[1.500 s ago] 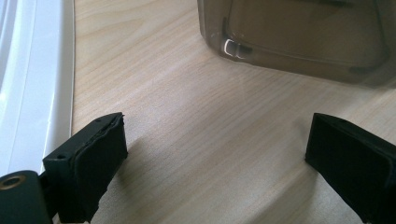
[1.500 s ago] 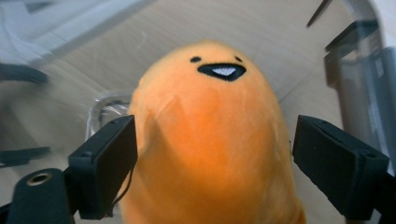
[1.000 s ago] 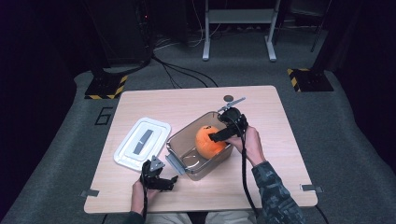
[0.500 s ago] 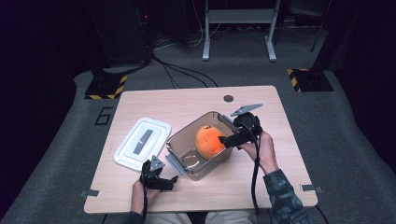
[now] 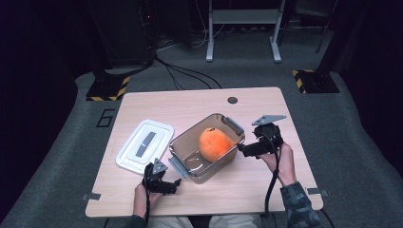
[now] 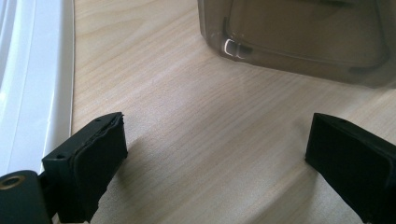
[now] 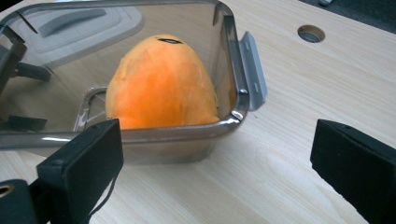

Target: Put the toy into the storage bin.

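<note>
One plush orange mango [image 5: 215, 143] sits inside the clear, round-cornered plastic container [image 5: 227, 124], at nine o'clock from the released right gripper [image 5: 243, 149]. Left gripper [image 5: 177, 186], also released, rests on the pale woodgrain counter [image 5: 190, 107] at the container's seven o'clock corner.

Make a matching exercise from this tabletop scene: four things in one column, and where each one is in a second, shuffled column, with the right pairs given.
Things:
1. orange fruit
2. white lid
3. left gripper
4. right gripper

Places:
a. flat on the table, left of the container
b. inside the clear container
c. open, beside the container's right end
d. open, by the container's near left corner

Pairs: 1-b, 2-a, 3-d, 4-c
</note>
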The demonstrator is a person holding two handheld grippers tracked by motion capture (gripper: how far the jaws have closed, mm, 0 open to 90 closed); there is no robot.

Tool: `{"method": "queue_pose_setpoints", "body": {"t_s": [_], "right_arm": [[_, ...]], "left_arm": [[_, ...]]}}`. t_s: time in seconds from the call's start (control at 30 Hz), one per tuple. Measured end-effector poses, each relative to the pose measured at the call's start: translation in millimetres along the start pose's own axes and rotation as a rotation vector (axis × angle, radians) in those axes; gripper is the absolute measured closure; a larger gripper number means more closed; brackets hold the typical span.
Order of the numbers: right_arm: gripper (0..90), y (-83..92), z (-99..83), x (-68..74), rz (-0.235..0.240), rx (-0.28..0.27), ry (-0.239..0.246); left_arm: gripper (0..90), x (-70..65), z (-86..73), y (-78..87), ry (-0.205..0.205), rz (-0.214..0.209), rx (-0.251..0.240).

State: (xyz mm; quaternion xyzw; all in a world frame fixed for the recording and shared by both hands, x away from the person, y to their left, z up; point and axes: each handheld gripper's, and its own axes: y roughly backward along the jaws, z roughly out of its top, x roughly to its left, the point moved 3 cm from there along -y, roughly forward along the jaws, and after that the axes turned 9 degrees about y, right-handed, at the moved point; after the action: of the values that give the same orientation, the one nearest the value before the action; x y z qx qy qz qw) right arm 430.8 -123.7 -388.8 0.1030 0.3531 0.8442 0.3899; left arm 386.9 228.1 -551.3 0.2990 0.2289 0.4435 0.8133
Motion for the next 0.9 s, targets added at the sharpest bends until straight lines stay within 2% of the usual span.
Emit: {"method": "queue_pose_setpoints", "body": {"t_s": [0.3,0.47,0.6,0.8,0.9], "right_arm": [[1.8,6.2,-22.8,-11.2,-0.044,-0.014,-0.04],[1.8,6.1,-45.3,-20.4,-0.085,-0.003,-0.082],[1.9,3.2,-64.4,-28.3,-0.106,0.006,-0.126],[1.8,-6.6,-104.2,-43.3,-0.15,0.033,-0.193],[1.7,-15.2,-124.3,-47.6,-0.186,0.067,-0.221]], "left_arm": [[5.1,0.0,0.0,0.1,0.0,0.0,0.0],[5.1,0.0,0.0,0.1,-0.002,0.001,-0.001],[5.0,0.0,0.0,0.0,-0.002,0.001,-0.001],[5.0,0.0,0.0,0.0,-0.002,0.002,-0.001],[5.0,0.0,0.0,0.0,-0.001,0.003,-0.001]]}}
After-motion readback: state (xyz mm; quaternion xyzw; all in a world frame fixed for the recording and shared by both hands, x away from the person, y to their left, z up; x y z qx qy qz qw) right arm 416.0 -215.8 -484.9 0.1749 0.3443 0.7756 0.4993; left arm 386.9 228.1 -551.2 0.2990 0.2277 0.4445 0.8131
